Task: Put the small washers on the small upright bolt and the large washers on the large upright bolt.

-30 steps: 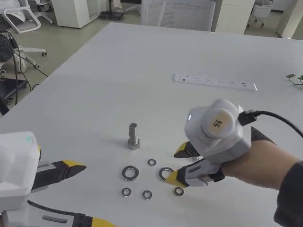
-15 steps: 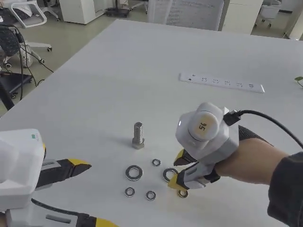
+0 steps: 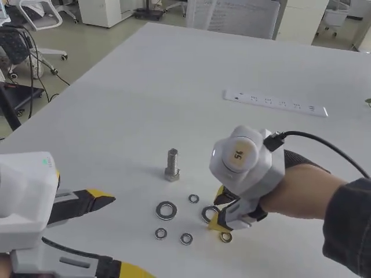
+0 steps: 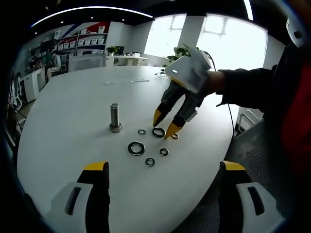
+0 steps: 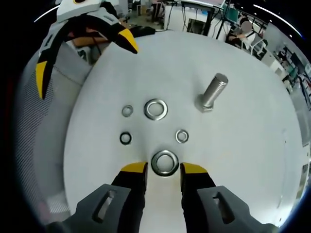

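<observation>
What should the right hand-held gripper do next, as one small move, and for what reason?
Probably close the right hand-held gripper on the large washer. Its jaws are open, and their yellow tips stand on either side of this washer, which lies flat on the table, apart from the upright bolt. The washer must be gripped before it can go there.

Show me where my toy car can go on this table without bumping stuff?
The wide bare table between the bolt and the power strip is free, and the stretch left of the bolt too. It is crowded in front of the bolt: washers lie there, with the right gripper at one and the left gripper close by.
</observation>
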`<action>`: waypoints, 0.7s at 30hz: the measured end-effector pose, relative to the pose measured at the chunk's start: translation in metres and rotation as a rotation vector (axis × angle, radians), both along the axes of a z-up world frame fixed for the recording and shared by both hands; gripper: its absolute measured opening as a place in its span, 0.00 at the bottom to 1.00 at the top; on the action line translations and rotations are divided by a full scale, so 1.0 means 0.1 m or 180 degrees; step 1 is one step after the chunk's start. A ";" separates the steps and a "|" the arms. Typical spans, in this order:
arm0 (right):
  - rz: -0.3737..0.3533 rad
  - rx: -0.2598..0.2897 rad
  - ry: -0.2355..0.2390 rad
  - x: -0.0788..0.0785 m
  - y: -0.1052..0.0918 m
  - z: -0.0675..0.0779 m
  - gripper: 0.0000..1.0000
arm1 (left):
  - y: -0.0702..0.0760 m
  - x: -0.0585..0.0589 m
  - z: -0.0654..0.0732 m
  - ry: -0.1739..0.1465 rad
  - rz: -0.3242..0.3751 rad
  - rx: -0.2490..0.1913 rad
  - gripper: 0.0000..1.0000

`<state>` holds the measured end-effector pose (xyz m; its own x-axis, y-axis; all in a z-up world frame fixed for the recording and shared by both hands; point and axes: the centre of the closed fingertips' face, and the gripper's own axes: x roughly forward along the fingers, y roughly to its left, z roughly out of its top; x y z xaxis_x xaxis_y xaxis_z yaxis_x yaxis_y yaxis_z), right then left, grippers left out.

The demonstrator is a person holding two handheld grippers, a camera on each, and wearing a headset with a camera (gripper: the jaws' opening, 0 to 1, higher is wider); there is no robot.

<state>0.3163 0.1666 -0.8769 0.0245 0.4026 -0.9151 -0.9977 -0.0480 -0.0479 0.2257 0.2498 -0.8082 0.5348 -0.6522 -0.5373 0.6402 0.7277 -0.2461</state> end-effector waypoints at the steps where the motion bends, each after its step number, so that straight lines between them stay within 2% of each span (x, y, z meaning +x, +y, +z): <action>1: 0.0003 -0.0013 0.0013 0.01 0.00 0.00 0.29 | 0.00 0.00 0.01 -0.0002 -0.0003 -0.0003 0.94; 10: 0.0032 -0.0126 0.0121 0.01 0.01 0.00 0.28 | 0.00 0.03 0.03 -0.0017 -0.0018 -0.0020 0.93; 21: 0.0123 -0.0253 0.0103 0.00 0.02 -0.01 0.26 | 0.00 0.01 0.03 -0.0030 -0.0026 -0.0018 0.92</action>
<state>0.3163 0.1684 -0.8783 -0.0198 0.3286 -0.9443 -0.9960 -0.0890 -0.0101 0.2266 0.2494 -0.8051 0.5345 -0.6595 -0.5285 0.6483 0.7211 -0.2442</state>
